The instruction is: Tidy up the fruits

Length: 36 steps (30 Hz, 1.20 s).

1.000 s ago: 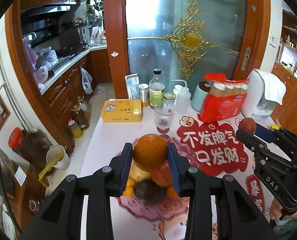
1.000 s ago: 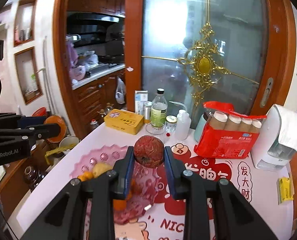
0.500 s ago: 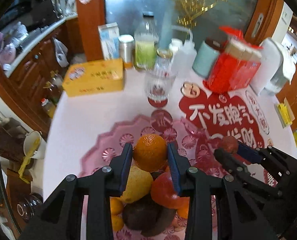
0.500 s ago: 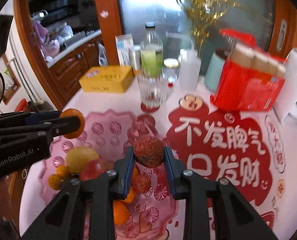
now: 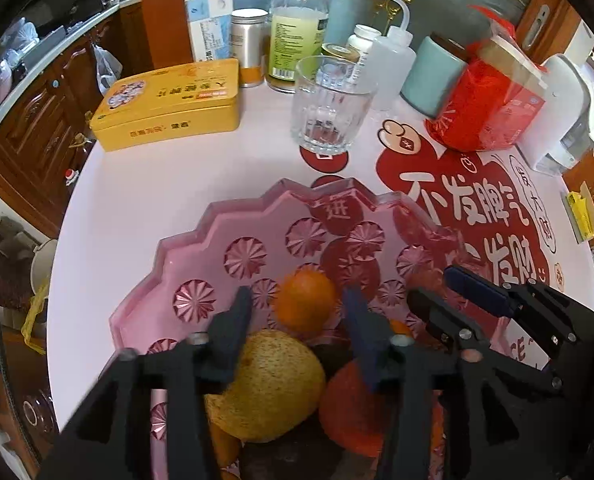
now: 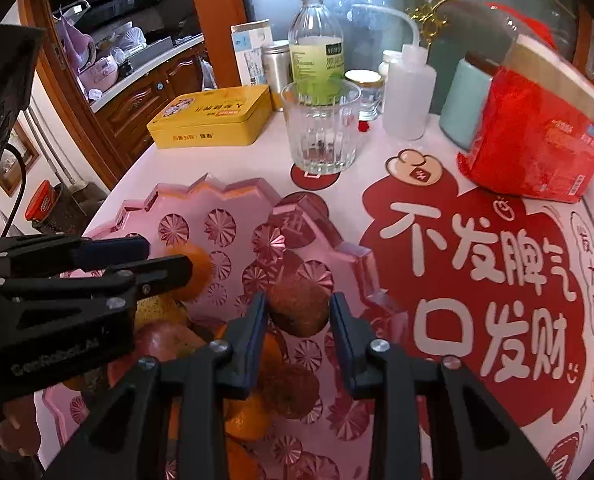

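Pink tray (image 5: 185, 240) held orange (image 5: 305, 300), brown fruit (image 6: 299, 310); left gripper (image 5: 297, 312) just opened, released; right gripper (image 6: 297, 312) opening, seemingly loose; white table (image 5: 157, 184).

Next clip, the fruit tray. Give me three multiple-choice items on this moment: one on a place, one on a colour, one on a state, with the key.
1. Where does the drinking glass stand relative to the pink tray?
A inside it; B on the table beyond it; C on the floor.
2. What colour is the flat tin?
A yellow; B green; C white.
3. How does the left gripper stand around the orange?
A shut on it; B open, with gaps beside it; C shut beside it.

Key:
1 B: bare table shows between the glass and the tray's rim.
2 A: its lid and sides are yellow.
3 B: neither of the fingers presses the orange, and they have just been opening.
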Motion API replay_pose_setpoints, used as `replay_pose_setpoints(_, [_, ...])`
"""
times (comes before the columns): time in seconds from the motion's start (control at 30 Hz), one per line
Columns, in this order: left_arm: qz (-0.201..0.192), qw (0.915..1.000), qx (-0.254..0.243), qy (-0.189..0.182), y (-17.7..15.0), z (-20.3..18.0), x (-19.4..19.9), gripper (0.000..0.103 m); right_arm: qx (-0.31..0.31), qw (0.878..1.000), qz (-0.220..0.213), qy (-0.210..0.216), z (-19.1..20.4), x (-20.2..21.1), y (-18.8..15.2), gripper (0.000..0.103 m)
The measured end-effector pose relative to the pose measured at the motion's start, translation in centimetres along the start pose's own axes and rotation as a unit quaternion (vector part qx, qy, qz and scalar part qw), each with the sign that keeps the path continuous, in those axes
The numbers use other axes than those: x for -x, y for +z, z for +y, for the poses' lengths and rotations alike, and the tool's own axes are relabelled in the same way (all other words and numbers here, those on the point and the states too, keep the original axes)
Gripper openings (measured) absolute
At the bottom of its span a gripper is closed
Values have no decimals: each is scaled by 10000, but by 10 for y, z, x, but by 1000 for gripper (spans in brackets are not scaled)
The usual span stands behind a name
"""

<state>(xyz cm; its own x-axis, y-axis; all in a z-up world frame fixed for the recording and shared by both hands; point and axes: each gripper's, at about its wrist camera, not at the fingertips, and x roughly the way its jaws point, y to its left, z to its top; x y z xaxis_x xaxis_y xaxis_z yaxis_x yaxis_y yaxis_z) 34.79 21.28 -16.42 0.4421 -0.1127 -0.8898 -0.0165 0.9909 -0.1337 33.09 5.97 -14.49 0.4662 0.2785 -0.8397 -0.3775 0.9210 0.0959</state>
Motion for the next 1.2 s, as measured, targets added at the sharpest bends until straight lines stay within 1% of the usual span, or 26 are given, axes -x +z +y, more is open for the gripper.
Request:
replay_pose_setpoints(0.03, [-55, 10000, 1, 43, 0, 0, 1, 66, -53, 10000, -47, 50, -2, 1, 0, 40])
replay_pose_setpoints(0.07, [-111, 9999, 20, 77, -1, 2, 3, 68, -86, 9999, -61, 75, -3, 0, 1, 44])
replay_pose_setpoints(0.1, [-133, 9998, 35, 111, -1, 3, 4, 73, -105, 9998, -76, 124, -3, 0, 1, 45])
replay_pose_setpoints(0.13, [-145, 9998, 50, 129, -1, 4, 6, 75, -116, 9998, -79, 153, -3, -1, 2, 46])
replay_pose_setpoints(0.2, [-179, 9997, 117, 148, -1, 7, 10, 77, -114, 9998, -75, 154, -2, -1, 2, 46])
replay_pose_setpoints(0.33, [-203, 9994, 177, 214, -6, 6, 18, 85, -131, 9996, -77, 228, -2, 2, 2, 46])
replay_pose_setpoints(0.37, [-211, 9994, 166, 227, -7, 5, 22, 86, -142, 9996, -85, 243, -2, 4, 1, 46])
replay_pose_setpoints(0.43, [-229, 9992, 176, 259, -11, 4, 30, 91, -151, 9995, -107, 258, -1, 10, 0, 46])
replay_pose_setpoints(0.53, [-268, 9992, 186, 217, -14, -1, 45, 95, -143, 9995, -139, 262, -1, 21, -2, 46])
replay_pose_setpoints(0.63, [-280, 9993, 236, 82, -17, -6, 64, 97, -167, 9993, -212, 249, -1, 38, -4, 46])
replay_pose_setpoints(0.77, [-384, 9989, 256, -45, -24, -15, 93, 97, -259, 9988, -349, 207, -3, 66, -9, 46])
replay_pose_setpoints(0.87, [-514, 9985, 191, -89, -31, -26, 118, 97, -384, 9983, -431, 108, -7, 91, -15, 46])
replay_pose_setpoints(0.97, [-648, 9977, 165, -63, -39, -34, 137, 102, -497, 9976, -481, 38, -11, 112, -23, 46])
replay_pose_setpoints(1.07, [-798, 9967, 137, -68, -49, -43, 158, 102, -577, 9967, -569, -31, -14, 136, -33, 46])
replay_pose_setpoints(1.2, [-906, 9956, 121, -189, -64, -56, 181, 102, -621, 9954, -708, -158, -16, 167, -49, 46])
